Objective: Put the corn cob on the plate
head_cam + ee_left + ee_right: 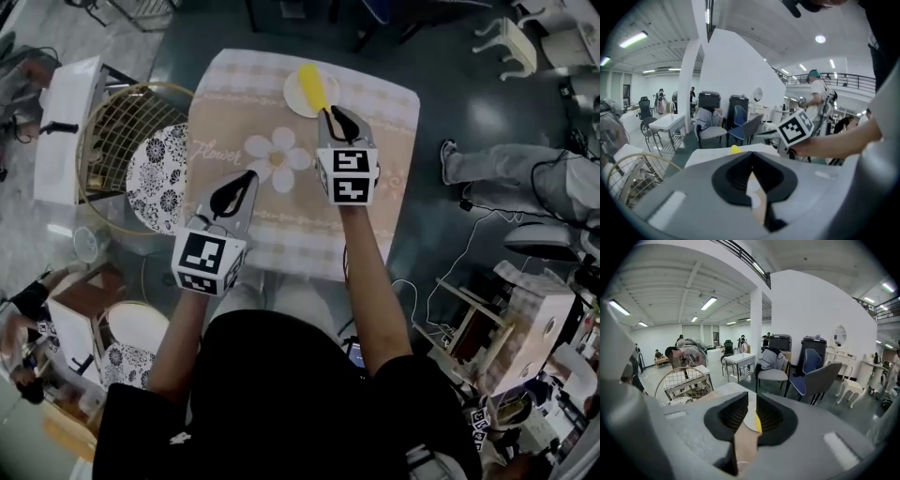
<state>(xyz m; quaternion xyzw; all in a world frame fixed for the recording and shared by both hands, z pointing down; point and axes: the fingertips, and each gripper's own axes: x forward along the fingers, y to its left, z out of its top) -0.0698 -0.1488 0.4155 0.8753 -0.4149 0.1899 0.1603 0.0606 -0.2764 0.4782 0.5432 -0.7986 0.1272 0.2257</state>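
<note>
The yellow corn cob (pixel 312 86) lies across a small white plate (pixel 294 101) at the far edge of the table. My right gripper (pixel 333 114) hovers just short of the cob's near end, above the cloth, with its jaws drawn to a thin slit and nothing between them. Through that slit in the right gripper view (pixel 751 397) I see the plate (pixel 750 420) and a bit of the cob (pixel 758 423). My left gripper (pixel 247 177) is shut and empty over the middle of the table, nearer to me. In the left gripper view (pixel 752 155) the cob (pixel 735 149) peeks over the jaws.
The table (pixel 380 108) wears a pink checked cloth with a daisy print. A round wire chair (pixel 108 131) with a black-and-white cushion (pixel 157 178) stands against its left side. A person's leg (pixel 506 173) stretches over the floor at right, among cables.
</note>
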